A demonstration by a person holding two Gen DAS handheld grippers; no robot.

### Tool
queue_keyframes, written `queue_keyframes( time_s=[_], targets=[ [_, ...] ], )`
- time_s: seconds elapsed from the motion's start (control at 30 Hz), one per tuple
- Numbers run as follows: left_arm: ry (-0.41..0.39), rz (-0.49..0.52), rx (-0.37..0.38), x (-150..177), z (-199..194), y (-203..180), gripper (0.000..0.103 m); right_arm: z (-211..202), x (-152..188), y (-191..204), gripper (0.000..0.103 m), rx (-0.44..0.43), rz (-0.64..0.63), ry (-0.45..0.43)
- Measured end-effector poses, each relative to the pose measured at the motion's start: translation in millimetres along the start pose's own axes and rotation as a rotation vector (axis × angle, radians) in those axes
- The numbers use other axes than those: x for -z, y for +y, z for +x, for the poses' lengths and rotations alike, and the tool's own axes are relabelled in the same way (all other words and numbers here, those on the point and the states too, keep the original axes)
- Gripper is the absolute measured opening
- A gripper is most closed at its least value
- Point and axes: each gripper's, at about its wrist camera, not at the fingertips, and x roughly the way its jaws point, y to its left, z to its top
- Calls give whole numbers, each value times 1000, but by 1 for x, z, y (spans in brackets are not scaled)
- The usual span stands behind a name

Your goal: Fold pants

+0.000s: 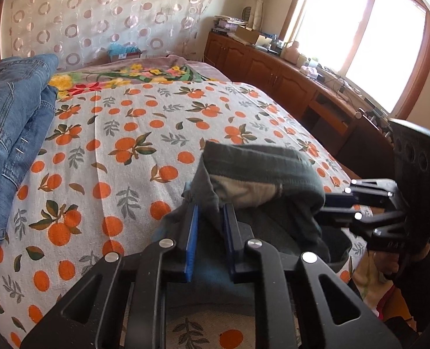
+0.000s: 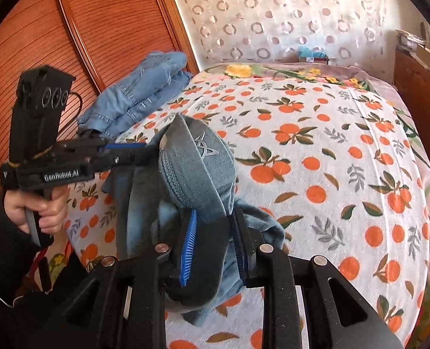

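Grey-green pants (image 1: 258,163) hang bunched over the orange-print bed cover (image 1: 122,122), their waistband raised between the two grippers. My left gripper (image 1: 210,206) is shut on a fold of the cloth at its left end. In the right wrist view the pants (image 2: 197,163) show a small star logo, and cloth fills the gap of my right gripper (image 2: 215,226), which is shut on it. The left gripper (image 2: 145,148) comes in from the left, with a hand (image 2: 40,206) on its handle. The right gripper (image 1: 324,205) reaches into the cloth from the right.
Folded blue jeans (image 1: 14,116) lie at the bed's far left, also seen as jeans (image 2: 136,96) by the wooden wardrobe (image 2: 69,29). A low wooden cabinet (image 1: 273,72) cluttered with items runs under the window on the right. The bed cover (image 2: 331,145) spreads wide ahead.
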Motion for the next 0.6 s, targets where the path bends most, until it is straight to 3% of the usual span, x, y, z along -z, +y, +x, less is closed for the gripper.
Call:
queue_keyframes(
  time_s=[0.3,0.33,0.43,0.6],
  targets=[
    [19,2,-1,6,2,-3,18,17,-6,2,27,-64,-10,56],
    [20,3,-3,6,2,-3,18,16,-7,2,15,-67,-8,48],
    [19,0,-6,5,1,-3,18,6,-5,-4,3,-69,19,14],
    [30,0,-24,-1,6,-3,20,-23,1,-12,1,-19,26,-64]
  ],
)
